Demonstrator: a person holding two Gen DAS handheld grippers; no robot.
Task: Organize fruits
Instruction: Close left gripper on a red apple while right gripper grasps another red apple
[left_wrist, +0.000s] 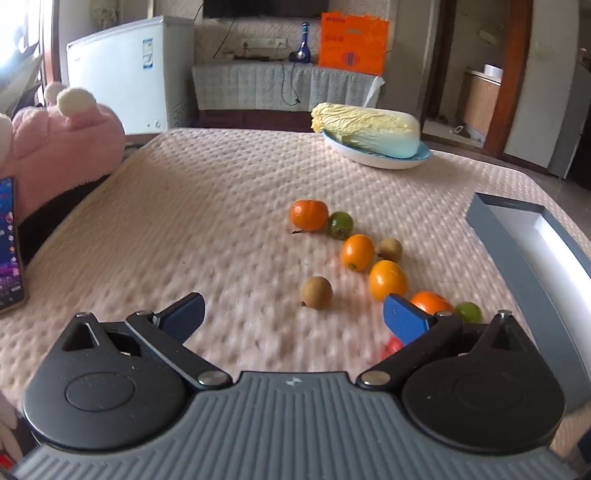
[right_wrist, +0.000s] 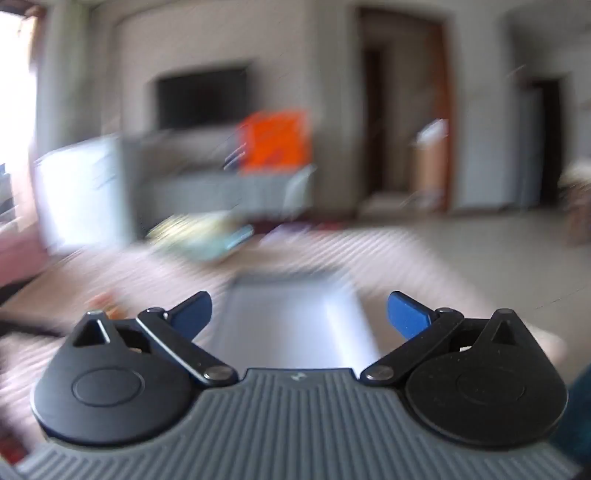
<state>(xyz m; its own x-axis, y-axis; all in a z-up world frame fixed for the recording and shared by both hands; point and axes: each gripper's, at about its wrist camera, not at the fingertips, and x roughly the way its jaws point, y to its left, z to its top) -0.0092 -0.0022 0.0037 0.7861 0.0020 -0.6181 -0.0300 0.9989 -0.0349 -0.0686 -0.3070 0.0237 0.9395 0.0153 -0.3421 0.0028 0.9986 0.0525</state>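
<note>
- My left tool (left_wrist: 293, 314) gapes wide, holding nothing, so a fruit can fit
- Fruits (left_wrist: 356, 252) lie loose ahead-right of it, grey box (left_wrist: 517, 251) farther right
- My right tool (right_wrist: 299, 314) also wide, empty, box (right_wrist: 291, 325) just ahead

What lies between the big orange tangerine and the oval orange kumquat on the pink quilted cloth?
In the left wrist view, a small green fruit lies between the big orange tangerine and the oval orange kumquat, touching the tangerine.
</note>
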